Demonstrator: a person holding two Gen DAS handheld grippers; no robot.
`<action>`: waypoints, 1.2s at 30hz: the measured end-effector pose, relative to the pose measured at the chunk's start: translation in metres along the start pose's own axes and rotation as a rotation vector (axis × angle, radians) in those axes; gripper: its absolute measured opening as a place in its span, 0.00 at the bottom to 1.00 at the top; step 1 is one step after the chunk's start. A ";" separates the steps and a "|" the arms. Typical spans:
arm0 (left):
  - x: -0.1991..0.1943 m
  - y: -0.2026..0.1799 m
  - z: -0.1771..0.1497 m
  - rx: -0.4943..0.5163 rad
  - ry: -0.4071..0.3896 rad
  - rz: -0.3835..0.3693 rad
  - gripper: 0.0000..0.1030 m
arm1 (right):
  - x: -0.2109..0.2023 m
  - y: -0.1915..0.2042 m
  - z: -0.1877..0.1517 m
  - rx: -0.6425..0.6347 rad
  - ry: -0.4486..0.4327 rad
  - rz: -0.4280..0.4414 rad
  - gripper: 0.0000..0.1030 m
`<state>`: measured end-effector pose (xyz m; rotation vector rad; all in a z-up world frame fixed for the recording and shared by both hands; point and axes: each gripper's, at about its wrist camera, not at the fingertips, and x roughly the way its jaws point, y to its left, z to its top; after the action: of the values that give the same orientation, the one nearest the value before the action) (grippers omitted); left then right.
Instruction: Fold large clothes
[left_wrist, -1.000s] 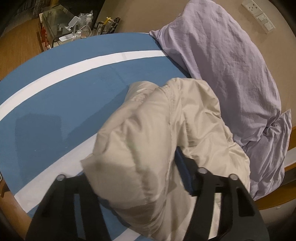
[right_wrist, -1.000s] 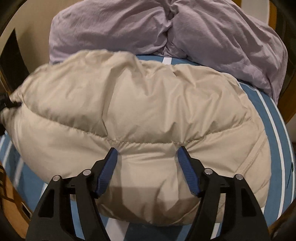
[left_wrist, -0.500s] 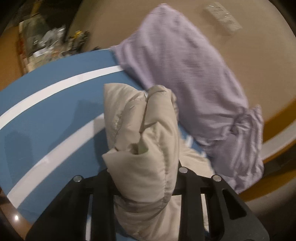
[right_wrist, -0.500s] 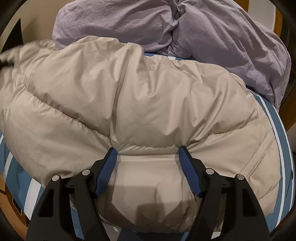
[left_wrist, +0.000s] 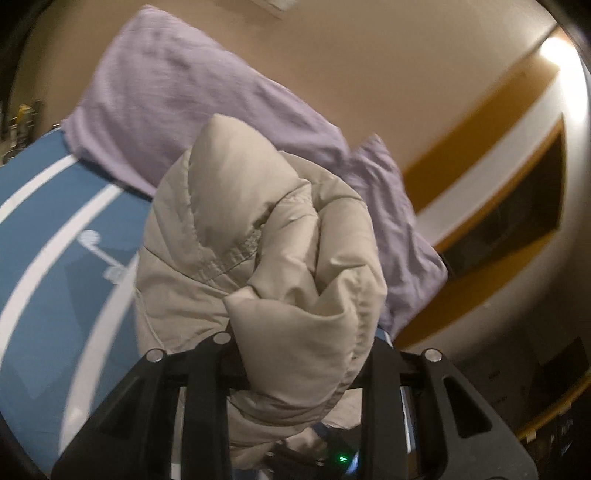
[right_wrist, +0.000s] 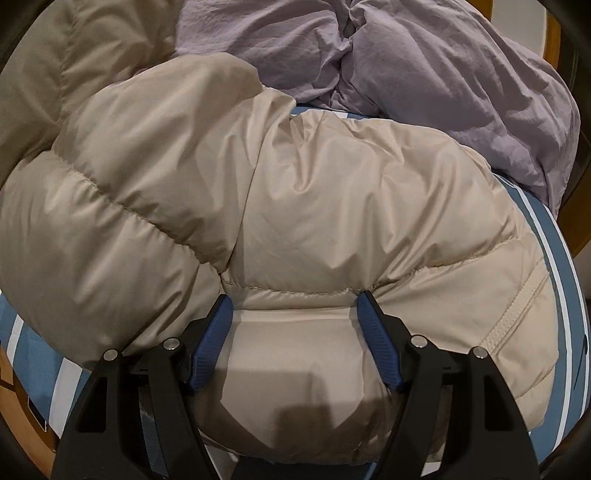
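A beige puffer jacket (right_wrist: 303, 206) lies bunched on a blue bed sheet with white stripes (right_wrist: 561, 236). My left gripper (left_wrist: 295, 354) is shut on a thick bunched fold of the jacket (left_wrist: 258, 236) and holds it lifted above the bed; its fingertips are hidden in the fabric. My right gripper (right_wrist: 293, 314) is open, its blue pads (right_wrist: 376, 343) pressed against the jacket's near edge, with a quilted section bulging between the jaws. The jacket's left part rises out of the right wrist view.
Lilac pillows (left_wrist: 177, 110) lean against the beige headboard wall (left_wrist: 369, 55); they also show in the right wrist view (right_wrist: 424, 59). The blue striped sheet (left_wrist: 44, 280) spreads to the left. A wooden bed frame (left_wrist: 480, 258) runs on the right.
My left gripper has lifted the gripped jacket fold higher and swung right, toward the pillows and wall. The jacket's left side has risen and folded over in the right wrist view. The right gripper stays put.
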<state>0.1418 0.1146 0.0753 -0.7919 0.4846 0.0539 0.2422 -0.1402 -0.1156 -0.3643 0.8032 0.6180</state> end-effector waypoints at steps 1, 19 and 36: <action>0.004 -0.008 -0.003 0.017 0.012 -0.015 0.28 | 0.000 0.000 0.000 0.000 0.000 0.001 0.69; 0.093 -0.107 -0.068 0.241 0.266 -0.141 0.29 | -0.046 -0.057 -0.016 0.108 -0.074 -0.083 0.69; 0.167 -0.156 -0.152 0.392 0.490 -0.114 0.33 | -0.078 -0.158 -0.053 0.373 -0.073 -0.257 0.69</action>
<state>0.2649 -0.1236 0.0153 -0.4388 0.8809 -0.3400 0.2717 -0.3178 -0.0790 -0.0993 0.7677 0.2322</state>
